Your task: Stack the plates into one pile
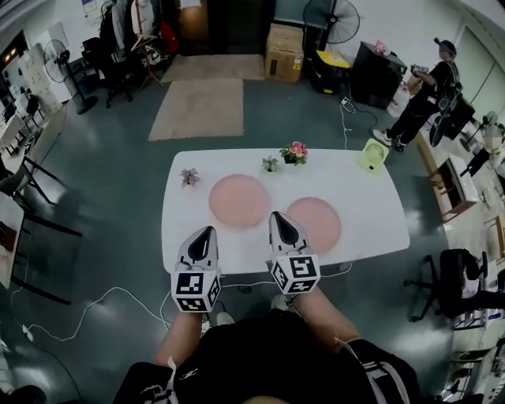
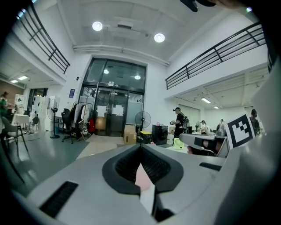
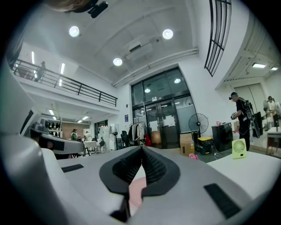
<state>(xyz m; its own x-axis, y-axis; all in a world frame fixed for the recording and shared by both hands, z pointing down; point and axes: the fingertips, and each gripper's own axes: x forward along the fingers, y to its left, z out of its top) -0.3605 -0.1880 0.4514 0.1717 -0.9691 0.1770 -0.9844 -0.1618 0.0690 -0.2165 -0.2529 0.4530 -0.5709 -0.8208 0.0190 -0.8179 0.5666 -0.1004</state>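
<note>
Wide hall, white table with two pink plates lying flat side by side, apart: left plate, right plate. Above the near edge, left gripper and right gripper, jaws pressed together, empty. Best to open wide first, take one rim low, lift level, centre over the other.

This is a large open-plan lab or workshop hall, with a high ceiling with round recessed lights, a black-railed mezzanine balcony, tall glass entrance doors, a black pedestal fan, brown cardboard boxes, black office chairs and a polished grey-green floor.
</note>
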